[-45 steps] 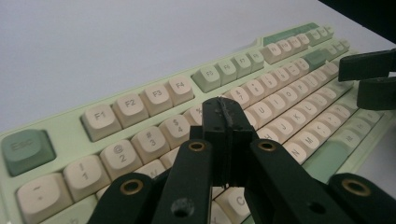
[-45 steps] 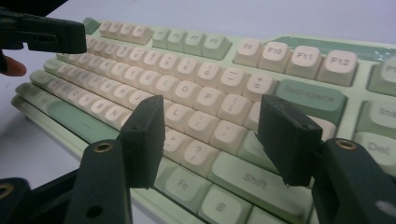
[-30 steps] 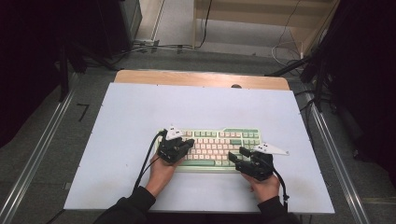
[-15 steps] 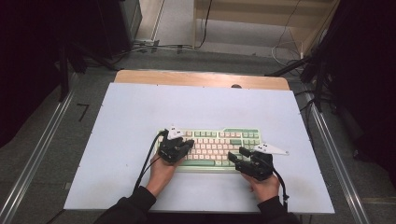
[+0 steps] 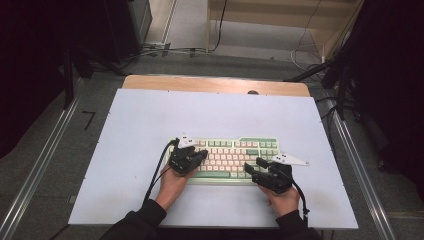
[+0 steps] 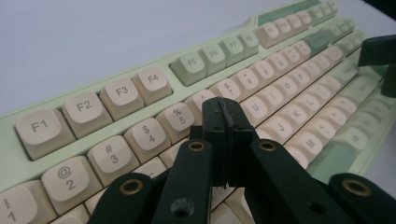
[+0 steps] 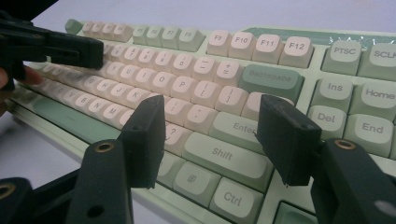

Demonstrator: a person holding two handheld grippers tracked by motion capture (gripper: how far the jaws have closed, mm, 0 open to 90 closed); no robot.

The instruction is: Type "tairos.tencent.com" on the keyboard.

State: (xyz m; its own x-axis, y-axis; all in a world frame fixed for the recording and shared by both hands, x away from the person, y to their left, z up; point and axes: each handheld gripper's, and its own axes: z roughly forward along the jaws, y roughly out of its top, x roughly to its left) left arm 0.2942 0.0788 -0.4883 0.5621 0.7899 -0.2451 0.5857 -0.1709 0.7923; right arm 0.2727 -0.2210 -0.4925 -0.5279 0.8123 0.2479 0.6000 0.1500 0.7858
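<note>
Your left gripper (image 5: 199,154) sits over the left part of the keyboard (image 5: 227,156) with its jaws pressed together and nothing between them; in the left gripper view the closed tips (image 6: 223,122) hang over the letter rows just below the number row, with the 5 key (image 6: 179,117) just to their left and the 4 key (image 6: 147,133) beyond that. Your right gripper (image 5: 254,165) rests at the keyboard's right end with its jaws standing apart and holding nothing.

Under both grippers, the pale blue table top (image 5: 150,125) spreads well beyond them on every side, and a strip of bare wood (image 5: 210,84) runs along its far edge, well away from your hands.

That green and cream keyboard lies flat on the table directly beneath both sets of jaws, its long side running from one gripper to the other. From the right gripper view, the open gap between your jaws (image 7: 215,135) frames the Enter key (image 7: 240,127) and the Shift key (image 7: 224,154), with the green Backspace key (image 7: 271,77) farther ahead and the Ctrl key (image 7: 233,198) nearest you. Farther off to the left in that same view, your left gripper (image 7: 100,52) reaches over the letter keys.

Your left hand (image 5: 172,182) and right hand (image 5: 284,199) rest on the table just behind each gripper.
</note>
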